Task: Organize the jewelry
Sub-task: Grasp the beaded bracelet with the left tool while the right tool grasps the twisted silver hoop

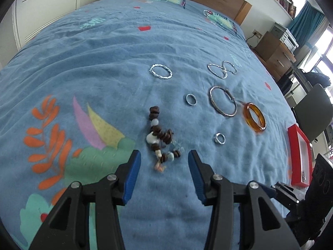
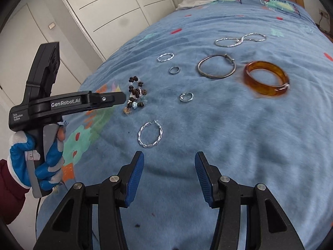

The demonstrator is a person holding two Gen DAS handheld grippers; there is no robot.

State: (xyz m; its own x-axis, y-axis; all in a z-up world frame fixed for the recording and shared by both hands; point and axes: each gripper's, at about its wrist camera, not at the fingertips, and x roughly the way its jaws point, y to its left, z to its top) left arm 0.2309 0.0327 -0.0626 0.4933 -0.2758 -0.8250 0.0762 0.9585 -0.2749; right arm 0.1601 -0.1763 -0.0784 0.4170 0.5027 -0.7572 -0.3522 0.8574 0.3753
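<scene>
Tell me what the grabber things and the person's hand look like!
Both grippers are black plastic with silver screws and ribbed blue pads: the left gripper and the right gripper. Seen from the right wrist view, the left one's side has white lettering reading "GenRobot.AI". The hand holding it wears a white knit glove coated in blue, with a dark red sleeve behind it.

Left gripper [image 1: 164,160]: jaws parted with nothing between the blue pads, angled downward; seen from the right wrist view, its black body lies nearly level across the frame, held at the handle by the left hand [image 2: 41,162] in a blue-and-white glove, with a dark red sleeve [image 2: 9,191] at the wrist. Right gripper [image 2: 169,161]: jaws likewise parted and empty, blue ribbed fingers [image 2: 136,177] pointing downward.
</scene>
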